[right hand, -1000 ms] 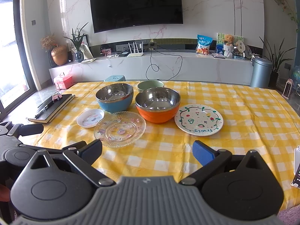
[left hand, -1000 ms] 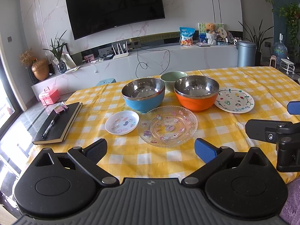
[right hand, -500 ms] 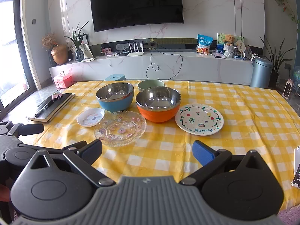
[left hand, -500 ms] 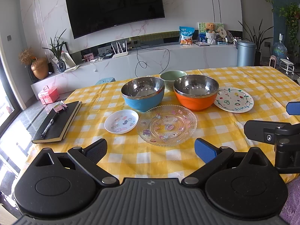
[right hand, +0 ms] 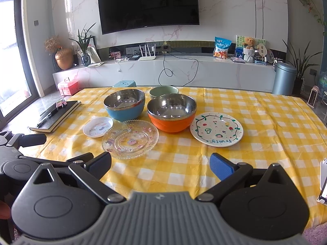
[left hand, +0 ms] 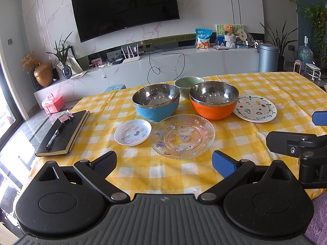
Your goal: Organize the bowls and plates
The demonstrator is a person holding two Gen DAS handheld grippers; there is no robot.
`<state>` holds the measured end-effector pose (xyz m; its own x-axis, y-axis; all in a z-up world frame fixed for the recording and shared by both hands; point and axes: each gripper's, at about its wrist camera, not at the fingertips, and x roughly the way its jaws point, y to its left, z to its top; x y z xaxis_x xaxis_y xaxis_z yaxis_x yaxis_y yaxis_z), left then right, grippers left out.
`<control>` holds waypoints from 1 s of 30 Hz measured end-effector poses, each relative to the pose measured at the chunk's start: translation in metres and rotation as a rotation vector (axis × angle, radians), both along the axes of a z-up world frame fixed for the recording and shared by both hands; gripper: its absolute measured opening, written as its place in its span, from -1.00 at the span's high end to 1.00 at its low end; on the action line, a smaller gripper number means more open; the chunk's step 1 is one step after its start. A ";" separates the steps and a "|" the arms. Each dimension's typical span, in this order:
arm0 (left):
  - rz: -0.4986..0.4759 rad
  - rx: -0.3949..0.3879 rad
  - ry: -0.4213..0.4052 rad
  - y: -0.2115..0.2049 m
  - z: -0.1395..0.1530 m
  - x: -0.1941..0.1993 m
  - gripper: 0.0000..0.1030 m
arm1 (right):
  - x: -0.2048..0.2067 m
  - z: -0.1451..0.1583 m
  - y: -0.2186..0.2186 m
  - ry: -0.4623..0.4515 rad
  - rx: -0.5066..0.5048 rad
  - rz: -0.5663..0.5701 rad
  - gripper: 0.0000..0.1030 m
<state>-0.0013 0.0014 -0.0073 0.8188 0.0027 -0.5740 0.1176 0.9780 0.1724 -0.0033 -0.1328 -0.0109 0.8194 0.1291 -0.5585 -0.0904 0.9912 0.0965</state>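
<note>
On the yellow checked tablecloth (left hand: 265, 85) stand a blue steel-lined bowl (left hand: 156, 104), an orange steel-lined bowl (left hand: 214, 101) and a small green bowl (left hand: 189, 84) behind them. In front lie a clear glass plate (left hand: 182, 135), a small white dish (left hand: 132, 132) to its left and a painted white plate (left hand: 255, 110) to the right. My left gripper (left hand: 164, 163) is open and empty, hovering near the table's front edge before the glass plate. My right gripper (right hand: 160, 164) is open and empty, near the front edge before the glass plate (right hand: 130, 138) and painted plate (right hand: 216, 129).
A black notebook with a pen (left hand: 63, 135) lies at the table's left edge. The right gripper's body (left hand: 296, 145) shows at the right of the left wrist view. A phone edge (right hand: 323, 183) sits at the table's far right. A TV console stands behind the table.
Both grippers have barely moved; the views shift slightly, with the dishes sitting a touch higher. Nothing on the table has moved.
</note>
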 end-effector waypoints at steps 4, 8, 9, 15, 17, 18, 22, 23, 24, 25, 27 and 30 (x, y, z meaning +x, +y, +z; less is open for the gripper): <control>0.000 -0.001 0.002 0.000 0.000 0.000 -1.00 | 0.000 0.000 0.000 0.001 -0.001 0.000 -0.95; 0.000 0.000 0.002 0.000 0.000 0.000 -1.00 | 0.000 0.000 0.000 0.001 -0.001 0.000 -0.95; 0.000 -0.001 0.002 0.000 0.000 0.000 -1.00 | 0.000 0.001 0.001 0.001 -0.001 0.000 -0.95; 0.000 -0.001 0.002 0.000 0.000 0.000 -1.00 | 0.000 0.000 0.000 0.004 -0.002 0.000 -0.95; -0.001 -0.002 0.003 0.000 0.000 0.000 -1.00 | 0.000 0.000 0.001 0.004 -0.003 0.000 -0.95; -0.001 -0.001 0.003 0.000 0.000 0.000 -1.00 | -0.001 0.001 0.001 0.004 -0.003 0.000 -0.95; -0.001 -0.001 0.004 0.000 0.000 0.000 -1.00 | 0.000 0.001 0.001 0.005 -0.003 0.000 -0.95; -0.001 -0.001 0.004 0.000 0.000 0.000 -1.00 | 0.000 0.001 0.001 0.005 -0.003 0.000 -0.95; -0.001 -0.001 0.005 0.000 0.000 0.001 -1.00 | 0.000 0.001 0.001 0.005 -0.002 0.000 -0.95; -0.002 -0.002 0.005 0.000 0.000 0.001 -1.00 | 0.000 0.001 0.001 0.005 -0.001 0.000 -0.95; -0.005 -0.009 0.009 0.001 -0.002 0.001 -1.00 | -0.001 0.000 0.000 0.007 0.005 0.000 -0.95; 0.002 -0.036 0.025 0.006 -0.007 0.004 -1.00 | 0.002 -0.008 -0.004 0.007 0.019 0.003 -0.95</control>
<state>0.0024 0.0071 -0.0139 0.8042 -0.0168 -0.5941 0.1192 0.9838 0.1337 -0.0011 -0.1364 -0.0191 0.8153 0.1419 -0.5614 -0.0923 0.9890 0.1159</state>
